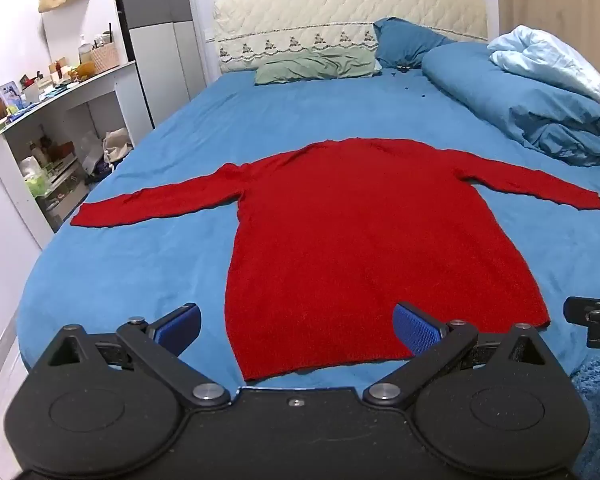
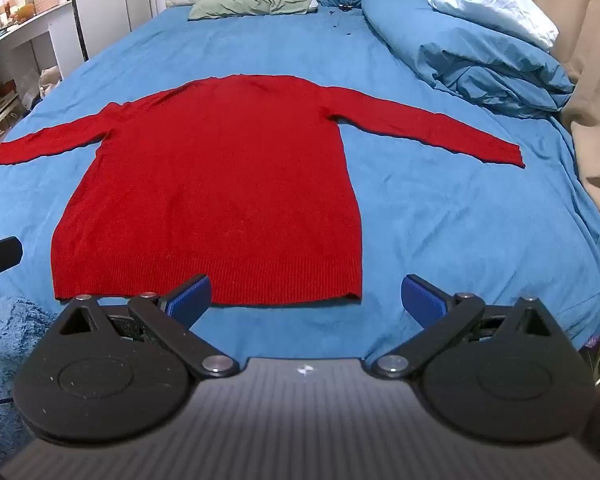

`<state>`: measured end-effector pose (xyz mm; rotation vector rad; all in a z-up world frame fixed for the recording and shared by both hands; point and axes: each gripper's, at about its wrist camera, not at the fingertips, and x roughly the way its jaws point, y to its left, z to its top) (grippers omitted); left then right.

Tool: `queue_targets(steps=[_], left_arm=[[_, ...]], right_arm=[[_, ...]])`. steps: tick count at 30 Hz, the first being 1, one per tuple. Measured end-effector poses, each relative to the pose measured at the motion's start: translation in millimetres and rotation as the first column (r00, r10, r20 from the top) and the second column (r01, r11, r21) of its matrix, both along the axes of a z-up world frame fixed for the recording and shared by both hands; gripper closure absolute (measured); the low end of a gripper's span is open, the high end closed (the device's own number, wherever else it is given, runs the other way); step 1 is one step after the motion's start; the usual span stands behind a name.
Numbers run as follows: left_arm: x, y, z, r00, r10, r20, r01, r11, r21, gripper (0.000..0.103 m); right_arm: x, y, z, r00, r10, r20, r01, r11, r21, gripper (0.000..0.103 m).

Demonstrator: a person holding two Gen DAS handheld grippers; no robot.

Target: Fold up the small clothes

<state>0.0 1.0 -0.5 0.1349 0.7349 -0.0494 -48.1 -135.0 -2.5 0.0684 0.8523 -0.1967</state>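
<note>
The red sweater [image 1: 340, 232] looks soft and limp, best pinched at a sleeve cuff; the left gripper [image 1: 296, 328] and right gripper [image 2: 306, 296] gape empty.

Even indoor light, sharp centre, heavy fisheye bend at the rims.

Soft, diffuse brightness over the whole blue bed [image 1: 140, 264]; no hard shadows, only a thin dark line under the red sweater [image 1: 364, 240] hem. Upper-left wall in the left wrist view washes out near white. Straight lines of the wardrobe [image 1: 160, 28] bow outward; black vignette fills the corners. Right wrist view: the near housing of the right gripper [image 2: 304, 300] is smeared and out of focus, with one small glare spot on it.
</note>
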Motion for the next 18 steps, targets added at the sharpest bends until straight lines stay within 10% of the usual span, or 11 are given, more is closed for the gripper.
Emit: queue_targets(steps=[18], left_arm=[[-6,4,0,0.999,-0.013,0.031,0.014,1.000,-0.024,0.000]], right_arm=[[-3,1,0,1.000,-0.003,-0.001,0.003,1.000,0.000,0.000]])
